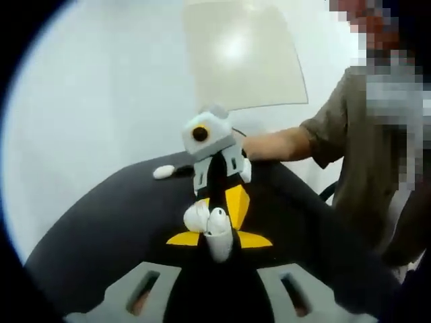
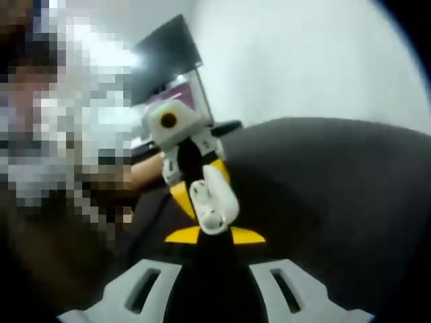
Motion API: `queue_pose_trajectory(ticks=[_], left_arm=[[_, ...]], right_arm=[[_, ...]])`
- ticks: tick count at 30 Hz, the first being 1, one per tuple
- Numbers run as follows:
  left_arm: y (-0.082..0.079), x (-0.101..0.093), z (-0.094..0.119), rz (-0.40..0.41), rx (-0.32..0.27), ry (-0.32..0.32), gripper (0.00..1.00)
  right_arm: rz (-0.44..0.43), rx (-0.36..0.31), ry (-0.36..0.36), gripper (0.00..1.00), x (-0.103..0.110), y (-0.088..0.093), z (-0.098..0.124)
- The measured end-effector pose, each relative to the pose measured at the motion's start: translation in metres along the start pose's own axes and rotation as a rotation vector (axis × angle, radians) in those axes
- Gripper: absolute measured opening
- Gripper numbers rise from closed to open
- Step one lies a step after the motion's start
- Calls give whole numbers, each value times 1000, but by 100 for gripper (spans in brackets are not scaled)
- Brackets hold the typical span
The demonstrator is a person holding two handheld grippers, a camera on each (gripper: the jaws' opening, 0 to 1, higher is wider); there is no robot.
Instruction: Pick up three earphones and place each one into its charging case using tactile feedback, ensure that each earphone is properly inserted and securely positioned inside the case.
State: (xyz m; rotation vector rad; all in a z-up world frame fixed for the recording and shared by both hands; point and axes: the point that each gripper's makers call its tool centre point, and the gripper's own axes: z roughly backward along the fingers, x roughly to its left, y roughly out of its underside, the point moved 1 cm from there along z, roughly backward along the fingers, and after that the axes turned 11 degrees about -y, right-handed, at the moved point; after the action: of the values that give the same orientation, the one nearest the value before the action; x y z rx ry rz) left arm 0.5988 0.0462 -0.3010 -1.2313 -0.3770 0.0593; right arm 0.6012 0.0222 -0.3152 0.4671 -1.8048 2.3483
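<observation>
The two grippers face each other over a dark round table (image 1: 101, 222). In the left gripper view my left gripper (image 1: 219, 239) is shut on a long white earphone (image 1: 219, 237) between its yellow tips. Just behind it, the right gripper (image 1: 219, 202) holds a rounded white charging case (image 1: 196, 216) against the earphone. In the right gripper view the right gripper (image 2: 214, 235) is shut on the white charging case (image 2: 210, 195), with the earphone at its mouth. The left gripper (image 2: 192, 182) reaches in from behind the case.
A small white piece (image 1: 163, 172) lies on the table's far left edge. A person's forearm (image 1: 276, 145) reaches in from the right. A pale panel (image 1: 242, 54) stands behind the table. A dark monitor (image 2: 165, 50) stands at the back. The table top (image 2: 337, 195) spreads to the right.
</observation>
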Motion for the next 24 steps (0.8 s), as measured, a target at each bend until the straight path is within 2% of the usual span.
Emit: queue_pose_trajectory(ticks=[3, 6, 9, 10, 14, 17, 20, 24], left_arm=[[3, 5, -2, -47, 9, -29, 25], [-1, 9, -1, -27, -17, -37, 33], [-14, 12, 3, 35, -80, -32, 29], [-14, 12, 3, 54, -82, -31, 27], [-8, 14, 2, 43, -54, -35, 28], [-5, 15, 3, 96, -39, -20, 33], [-5, 16, 4, 125, -41, -12, 29], [-4, 13, 3, 110, -35, -12, 27]], right_arm=[[25, 2, -3, 16, 2, 0, 0], [36, -2, -10, 15, 4, -1, 1], [50, -18, -14, 15, 5, -4, 3], [46, -18, -12, 15, 4, -4, 3], [46, -18, -12, 15, 4, -4, 3], [107, -1, -4, 15, 6, -3, 3], [115, -1, -1, 15, 5, -3, 4], [88, -3, -4, 15, 4, -3, 4]])
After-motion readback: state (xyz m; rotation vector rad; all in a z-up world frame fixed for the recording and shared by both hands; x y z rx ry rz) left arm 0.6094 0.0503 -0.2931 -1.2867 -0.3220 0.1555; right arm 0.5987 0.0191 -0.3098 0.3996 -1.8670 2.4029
